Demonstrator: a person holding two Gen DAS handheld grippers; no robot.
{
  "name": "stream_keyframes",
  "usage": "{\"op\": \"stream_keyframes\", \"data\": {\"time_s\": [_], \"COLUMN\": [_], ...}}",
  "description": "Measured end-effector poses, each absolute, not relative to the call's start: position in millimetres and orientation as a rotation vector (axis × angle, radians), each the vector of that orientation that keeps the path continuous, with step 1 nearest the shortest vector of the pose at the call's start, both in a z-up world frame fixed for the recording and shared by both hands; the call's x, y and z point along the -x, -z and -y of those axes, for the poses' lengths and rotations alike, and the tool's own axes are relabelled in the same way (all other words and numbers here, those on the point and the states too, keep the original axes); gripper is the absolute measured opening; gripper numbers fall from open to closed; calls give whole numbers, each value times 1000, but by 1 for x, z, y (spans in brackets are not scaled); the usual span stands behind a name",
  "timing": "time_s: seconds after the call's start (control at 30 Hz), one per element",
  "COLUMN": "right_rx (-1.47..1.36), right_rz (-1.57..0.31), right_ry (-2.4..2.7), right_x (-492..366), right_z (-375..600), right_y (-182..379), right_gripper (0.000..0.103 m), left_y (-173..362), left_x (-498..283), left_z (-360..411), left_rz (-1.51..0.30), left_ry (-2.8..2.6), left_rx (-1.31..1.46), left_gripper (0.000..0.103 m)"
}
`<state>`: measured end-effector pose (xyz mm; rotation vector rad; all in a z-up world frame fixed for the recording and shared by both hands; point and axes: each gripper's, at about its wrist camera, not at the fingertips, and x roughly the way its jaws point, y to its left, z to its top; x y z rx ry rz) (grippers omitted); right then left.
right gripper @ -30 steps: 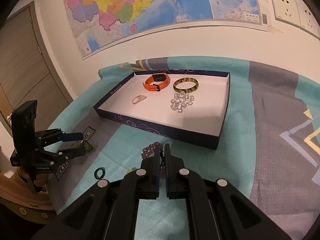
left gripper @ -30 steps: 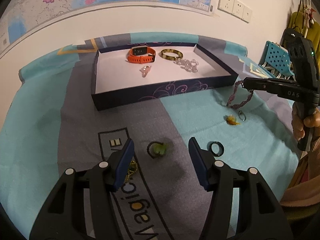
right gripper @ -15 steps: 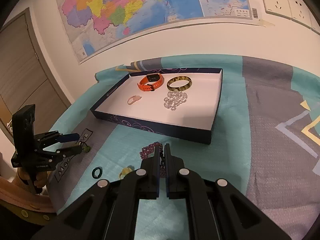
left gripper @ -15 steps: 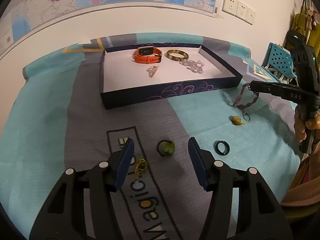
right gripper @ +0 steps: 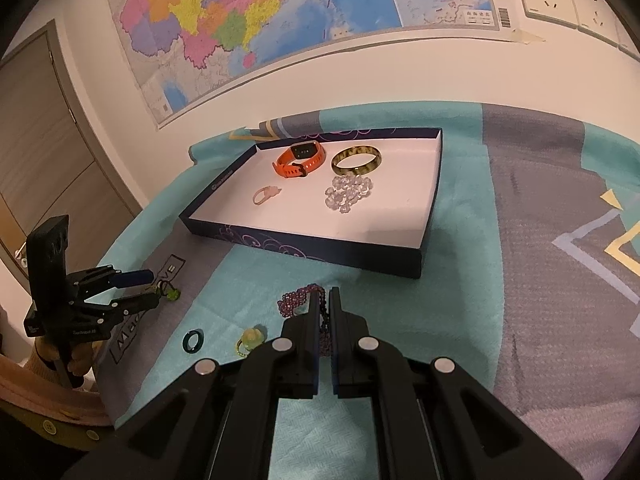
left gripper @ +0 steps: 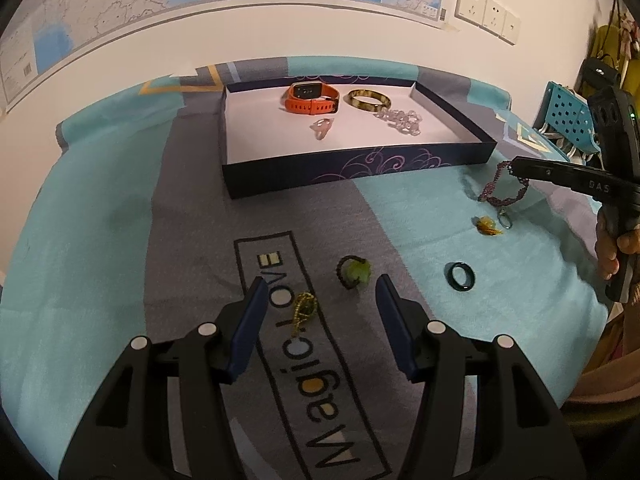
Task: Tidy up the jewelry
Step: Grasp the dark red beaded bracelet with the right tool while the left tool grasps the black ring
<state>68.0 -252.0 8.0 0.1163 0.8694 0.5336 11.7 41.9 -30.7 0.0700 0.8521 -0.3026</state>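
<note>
The right gripper (right gripper: 325,300), clenched on the purple bracelet (left gripper: 505,188), likely carries it to the box (right gripper: 304,246) next, while the left gripper (left gripper: 318,300) waits with fingers spread.

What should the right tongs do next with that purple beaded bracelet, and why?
Probably carry it forward over the box wall and release. The right tongs are shut on the purple bracelet, which hangs just short of the box; bare floor shows near the clear beads.

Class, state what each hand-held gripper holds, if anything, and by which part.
The right hand-held gripper pinches the purple beaded bracelet by its upper loop, the rest dangling. The left hand-held gripper is open, holding nothing.
</note>
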Motion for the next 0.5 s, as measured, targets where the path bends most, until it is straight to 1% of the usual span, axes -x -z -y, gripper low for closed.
{"op": "stream_keyframes", "data": {"time_s": [0.5], "right_rx": [-119], "right_rz": [-858], "right_ry": [-530], "right_x": [-65], "right_z": [255], "right_y": [-12], "right_gripper": [3], "left_y": [25], "left_x": [-1], "left_z": [-8], "left_rz": [-821], "left_ry": [430], "left_rx": [-95], "left_gripper": [55]}}
